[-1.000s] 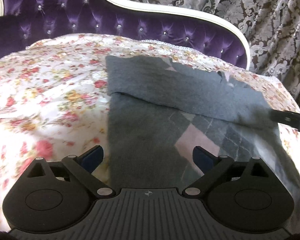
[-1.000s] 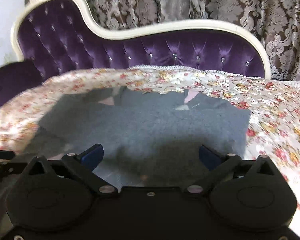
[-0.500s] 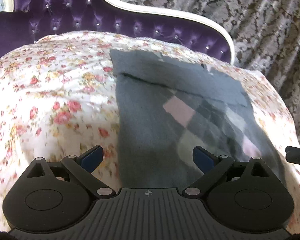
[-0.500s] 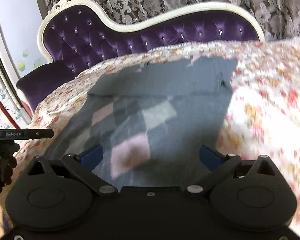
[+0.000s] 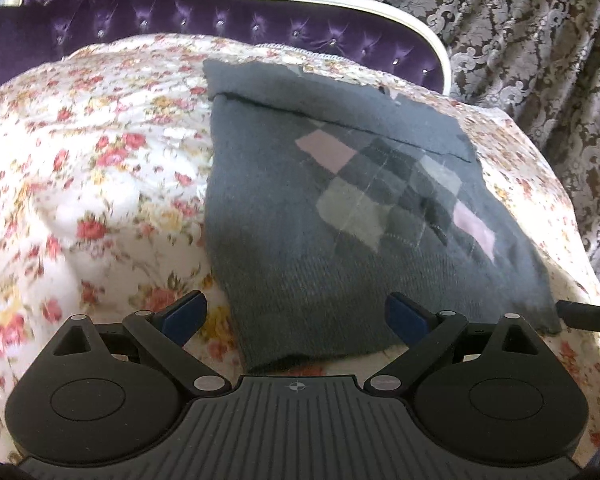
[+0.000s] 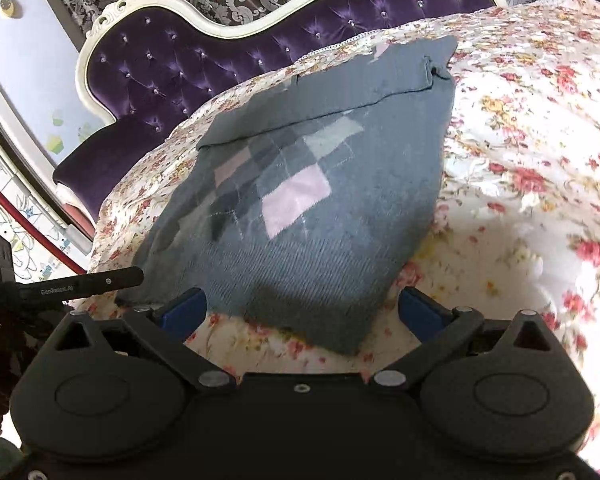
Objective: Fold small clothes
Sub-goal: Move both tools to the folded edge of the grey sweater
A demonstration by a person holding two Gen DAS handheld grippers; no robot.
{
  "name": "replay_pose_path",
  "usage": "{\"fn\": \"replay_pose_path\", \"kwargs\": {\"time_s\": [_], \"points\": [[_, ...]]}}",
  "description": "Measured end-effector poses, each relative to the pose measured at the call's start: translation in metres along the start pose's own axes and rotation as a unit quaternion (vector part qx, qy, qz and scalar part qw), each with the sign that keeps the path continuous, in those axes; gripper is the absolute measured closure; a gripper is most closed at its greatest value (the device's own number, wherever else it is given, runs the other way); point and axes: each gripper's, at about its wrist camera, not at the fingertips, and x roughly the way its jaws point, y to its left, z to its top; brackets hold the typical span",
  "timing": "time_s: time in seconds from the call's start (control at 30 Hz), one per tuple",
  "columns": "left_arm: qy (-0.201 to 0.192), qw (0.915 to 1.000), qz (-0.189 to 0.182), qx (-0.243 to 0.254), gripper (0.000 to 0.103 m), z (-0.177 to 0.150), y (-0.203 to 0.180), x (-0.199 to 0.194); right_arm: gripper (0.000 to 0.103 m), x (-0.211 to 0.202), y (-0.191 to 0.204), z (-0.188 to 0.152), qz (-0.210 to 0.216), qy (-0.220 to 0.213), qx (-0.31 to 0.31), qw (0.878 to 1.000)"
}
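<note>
A grey argyle sweater (image 5: pixel 300 208) lay folded on the floral bedspread (image 5: pixel 80 140). My left gripper (image 5: pixel 296 314) and right gripper (image 6: pixel 302 310) hovered with fingers released, grasping nothing.

My left gripper (image 5: pixel 296 316) hangs with its jaws spread wide, nothing between the blue fingertips (image 5: pixel 186 312). My right gripper (image 6: pixel 302 312) is the same: jaws wide apart, blue pads (image 6: pixel 418 308) gripping nothing. The two sit side by side, near each other; from the right wrist I see one black finger of my left gripper (image 6: pixel 80 282) pointing across.
</note>
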Motion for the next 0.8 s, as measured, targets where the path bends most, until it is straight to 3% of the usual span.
{"fn": "replay_pose_path", "kwargs": {"time_s": [0.27, 0.47, 0.8], "points": [[-0.008, 0.9999, -0.004, -0.014, 0.006, -0.002, 0.0, 0.003, 0.0, 0.011, 0.004, 0.0, 0.016, 0.0, 0.001, 1.0], [-0.01, 0.9991, -0.029, -0.029, 0.006, 0.001, 0.003, 0.006, 0.0, 0.017, 0.007, 0.0, 0.023, -0.004, 0.0, 1.0], [-0.007, 0.9984, -0.055, -0.008, 0.009, -0.003, -0.002, 0.005, 0.0, 0.019, 0.007, -0.001, 0.039, -0.012, 0.0, 0.999]]}}
